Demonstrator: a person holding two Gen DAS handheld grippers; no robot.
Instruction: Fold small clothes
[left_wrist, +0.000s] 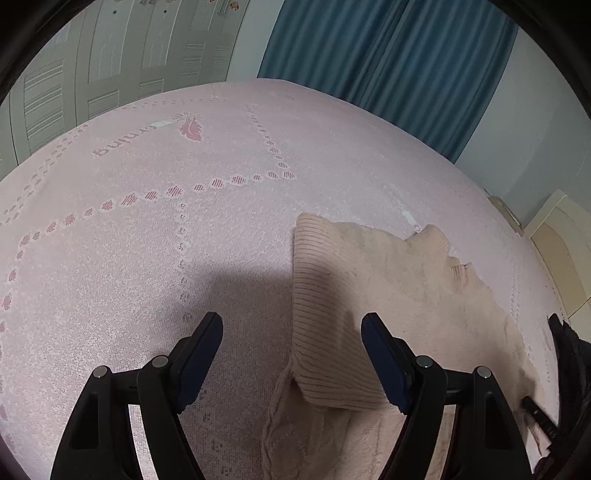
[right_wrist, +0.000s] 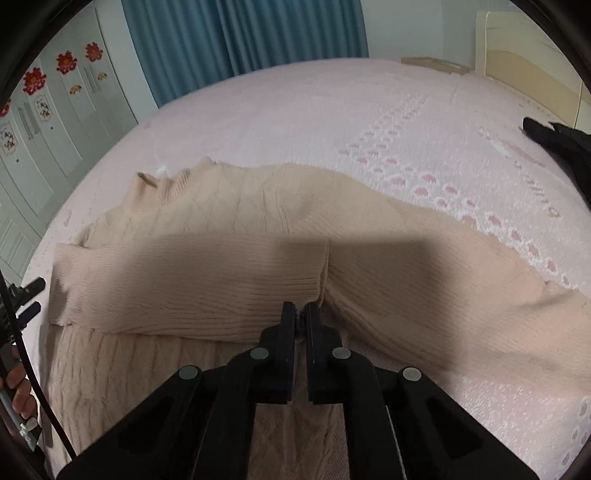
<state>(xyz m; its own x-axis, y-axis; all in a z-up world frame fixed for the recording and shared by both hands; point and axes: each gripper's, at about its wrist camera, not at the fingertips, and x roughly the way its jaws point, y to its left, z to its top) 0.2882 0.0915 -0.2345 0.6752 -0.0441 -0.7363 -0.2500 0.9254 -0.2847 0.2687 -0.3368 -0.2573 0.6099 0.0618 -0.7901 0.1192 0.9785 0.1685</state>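
Right hand-held gripper (right_wrist: 301, 314) pinches sweater sleeve (right_wrist: 424, 295).

1. Sweater (right_wrist: 236, 206): pale peach knit, cable-patterned body, ribbed sleeves and collar; lay flat on its support.
2. One ribbed sleeve (right_wrist: 184, 280) lay folded across the body.
3. Ribbed collar (right_wrist: 177, 181) sat at the far end.
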